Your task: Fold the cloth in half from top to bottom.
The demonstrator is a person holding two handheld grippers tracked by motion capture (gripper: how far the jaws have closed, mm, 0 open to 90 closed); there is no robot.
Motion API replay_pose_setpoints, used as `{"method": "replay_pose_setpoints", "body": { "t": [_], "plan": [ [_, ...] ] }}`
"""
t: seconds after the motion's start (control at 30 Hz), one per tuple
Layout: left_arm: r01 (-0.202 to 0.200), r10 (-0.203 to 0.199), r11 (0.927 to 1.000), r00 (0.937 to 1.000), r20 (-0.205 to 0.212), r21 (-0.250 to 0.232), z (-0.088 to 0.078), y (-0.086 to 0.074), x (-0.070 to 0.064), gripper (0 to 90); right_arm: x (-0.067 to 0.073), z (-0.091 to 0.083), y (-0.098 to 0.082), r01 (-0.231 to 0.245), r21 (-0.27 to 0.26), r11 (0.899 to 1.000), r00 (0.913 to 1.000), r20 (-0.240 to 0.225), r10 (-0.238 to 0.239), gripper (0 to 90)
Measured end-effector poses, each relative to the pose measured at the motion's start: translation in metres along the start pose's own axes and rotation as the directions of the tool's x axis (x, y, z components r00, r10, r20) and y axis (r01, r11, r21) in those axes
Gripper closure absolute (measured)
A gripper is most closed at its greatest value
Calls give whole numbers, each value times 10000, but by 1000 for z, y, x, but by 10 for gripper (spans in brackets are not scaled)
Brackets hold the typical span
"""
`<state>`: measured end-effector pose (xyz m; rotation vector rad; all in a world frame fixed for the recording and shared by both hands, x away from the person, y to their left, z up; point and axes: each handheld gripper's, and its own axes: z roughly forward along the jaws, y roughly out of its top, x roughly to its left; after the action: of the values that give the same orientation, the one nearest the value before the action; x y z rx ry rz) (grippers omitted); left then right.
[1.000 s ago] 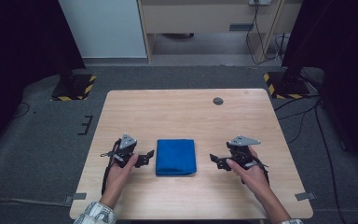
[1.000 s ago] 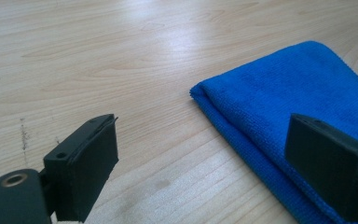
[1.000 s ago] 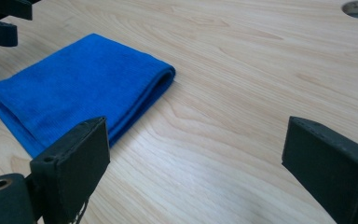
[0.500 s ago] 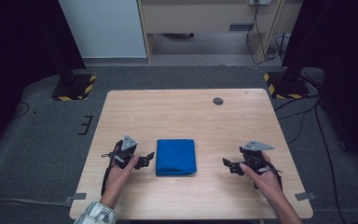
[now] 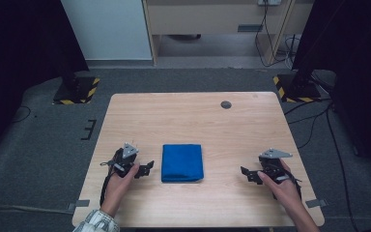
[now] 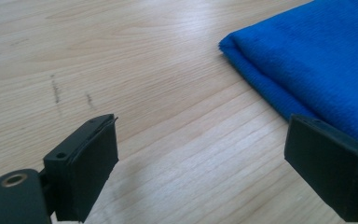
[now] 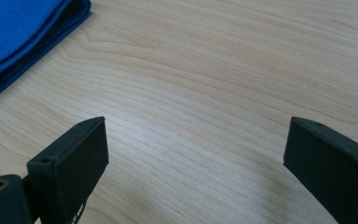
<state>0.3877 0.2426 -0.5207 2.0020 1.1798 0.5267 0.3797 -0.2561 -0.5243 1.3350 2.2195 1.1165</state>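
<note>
- Grey carpet surrounds a pale wooden bench, and a folded blue cloth lies flat near its front edge, roughly midway between the two hands.
- Left tongs sit just beside the cloth's left edge, jaws spread wide with nothing between them; right tongs rest well apart from the cloth on the other side, also wide and empty.
- Likely risk: if the left tongs close on the nearest edge, they may catch only the top layer, so the fold opens and the cloth drags out of square.
- Another risk, as I judge it: jaws coming in low could push the cloth along the smooth wood rather than grip it, bunching it toward the right.
- With the right tongs so far off, a pull from one side alone would probably skew the cloth.
- High view gives the whole layout: both hands, the cloth's full rectangle, and a small dark disc near the far edge.
- Left gripper view adds what that lacks: the cloth shows stacked layers at its corner, with one jaw already overlapping its edge in the picture; whether it touches I cannot tell.
- Right gripper view shows a rounded folded edge of the cloth at the upper left and bare wood grain between the jaws.
</note>
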Motion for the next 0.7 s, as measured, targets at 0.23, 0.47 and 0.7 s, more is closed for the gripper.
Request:
{"method": "replay_pose_setpoints", "body": {
  "t": [0.23, 0.47, 0.7],
  "plan": [
    [-70, 73, 9999, 9997, -252, 145, 1, -1, 4, 92, -9, 3, 2, -253, 2, 9997, 9995, 199, 253, 69],
    [49, -34, 9995, 9989, -472, 316, 4, -1, 15, 90, -22, 9, 11, -594, -54, 9982, 9970, 502, 596, 74],
    [305, -259, 9976, 9970, -730, 626, 8, -4, 26, 82, -40, 22, 18, -1158, -44, 9933, 9869, 1127, 1156, 86]
  ]
}}
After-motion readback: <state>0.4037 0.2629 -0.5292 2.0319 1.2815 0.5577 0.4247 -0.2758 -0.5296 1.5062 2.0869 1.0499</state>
